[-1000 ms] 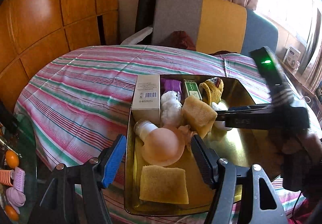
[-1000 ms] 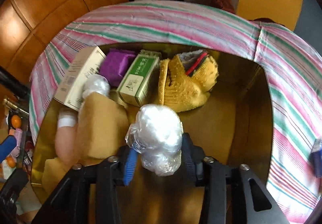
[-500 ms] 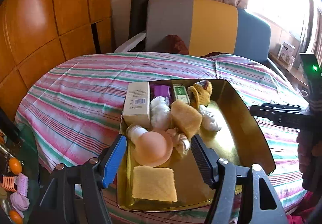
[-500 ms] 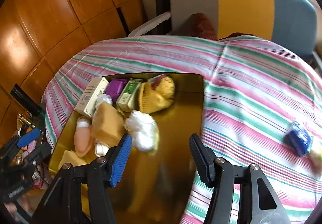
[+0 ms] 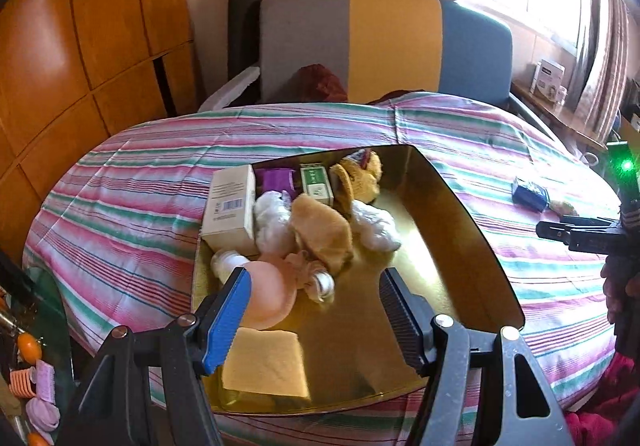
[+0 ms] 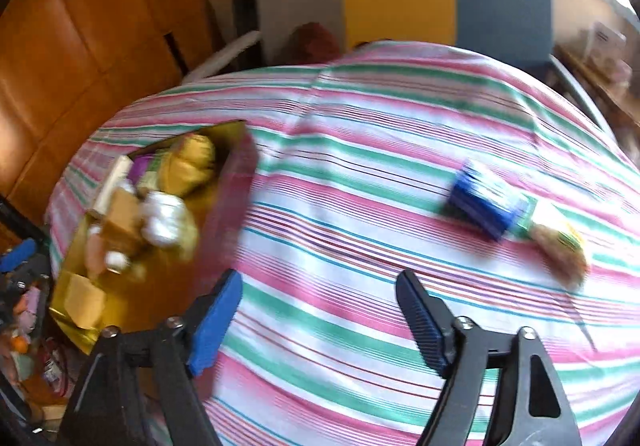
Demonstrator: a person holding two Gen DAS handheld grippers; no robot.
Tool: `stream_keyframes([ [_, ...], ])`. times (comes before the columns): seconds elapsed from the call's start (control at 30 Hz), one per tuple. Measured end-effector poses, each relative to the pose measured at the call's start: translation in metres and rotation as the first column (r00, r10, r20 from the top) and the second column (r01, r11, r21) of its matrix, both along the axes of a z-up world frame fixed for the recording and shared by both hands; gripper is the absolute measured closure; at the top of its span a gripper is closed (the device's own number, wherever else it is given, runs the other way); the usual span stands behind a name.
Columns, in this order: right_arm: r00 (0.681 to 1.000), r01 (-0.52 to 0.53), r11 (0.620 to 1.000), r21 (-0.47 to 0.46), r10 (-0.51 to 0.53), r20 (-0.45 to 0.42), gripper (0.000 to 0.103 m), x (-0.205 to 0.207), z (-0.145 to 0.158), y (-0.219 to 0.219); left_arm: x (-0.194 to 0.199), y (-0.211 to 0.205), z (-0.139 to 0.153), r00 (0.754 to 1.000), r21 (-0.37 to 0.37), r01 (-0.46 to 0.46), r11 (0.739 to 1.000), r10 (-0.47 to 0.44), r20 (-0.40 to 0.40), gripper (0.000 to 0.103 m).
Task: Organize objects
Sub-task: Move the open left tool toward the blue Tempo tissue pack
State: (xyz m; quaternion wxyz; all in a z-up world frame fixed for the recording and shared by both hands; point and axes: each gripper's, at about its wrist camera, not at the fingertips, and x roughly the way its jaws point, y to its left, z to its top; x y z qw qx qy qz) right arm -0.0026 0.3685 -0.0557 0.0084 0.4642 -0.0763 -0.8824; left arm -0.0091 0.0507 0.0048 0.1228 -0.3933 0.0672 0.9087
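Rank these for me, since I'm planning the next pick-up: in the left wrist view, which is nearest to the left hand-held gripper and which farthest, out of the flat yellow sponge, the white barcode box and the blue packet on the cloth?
From the left hand-held gripper:
1. Flat yellow sponge, in the tray's near corner, just below the fingers.
2. White barcode box, at the tray's far left side.
3. Blue packet, out on the striped cloth, far right.

Right tool (image 6: 318, 320) just opened, empty; left tool (image 5: 314, 316) agape.

Gold tray (image 5: 472, 246) on pink-green-white striped tablecloth (image 5: 132, 213); blue packet (image 6: 486, 201) right of tray; yellow sponge (image 5: 264, 362) inside.
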Motion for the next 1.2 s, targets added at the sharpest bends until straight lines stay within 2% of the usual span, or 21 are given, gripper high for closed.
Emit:
stream_keyframes([
  [0.2, 0.991, 0.108, 0.992, 0.058, -0.112, 0.069, 0.017, 0.016, -0.029, 0.057, 0.002, 0.018, -0.002, 0.999, 0.008, 0.048, 0.999, -0.048, 0.024, 0.036],
  [0.4, 0.961, 0.256, 0.966, 0.016, -0.257, 0.103, 0.017, 0.024, -0.048, 0.099, 0.009, 0.043, -0.005, 0.994, -0.011, 0.101, 0.995, -0.1, 0.039, 0.036],
  [0.5, 0.959, 0.264, 0.965, -0.011, -0.261, 0.11, 0.014, 0.021, -0.047, 0.103, 0.01, 0.057, -0.008, 0.991, -0.031, 0.124, 0.992, -0.122, 0.052, 0.036],
  [0.8, 0.956, 0.236, 0.972, 0.011, -0.234, 0.179, 0.012, 0.016, -0.053, 0.094, 0.018, 0.087, -0.015, 0.978, -0.053, 0.196, 0.979, -0.191, 0.078, 0.036],
  [0.97, 0.959, 0.214, 0.977, 0.013, -0.213, 0.19, 0.011, 0.016, -0.055, 0.088, 0.019, 0.091, -0.023, 0.977, -0.076, 0.199, 0.977, -0.191, 0.095, 0.035],
  [1.2, 0.959, 0.187, 0.982, 0.032, -0.19, 0.212, 0.01, 0.016, -0.061, 0.083, 0.017, 0.092, -0.026, 0.976, -0.07, 0.2, 0.977, -0.192, 0.105, 0.035],
])
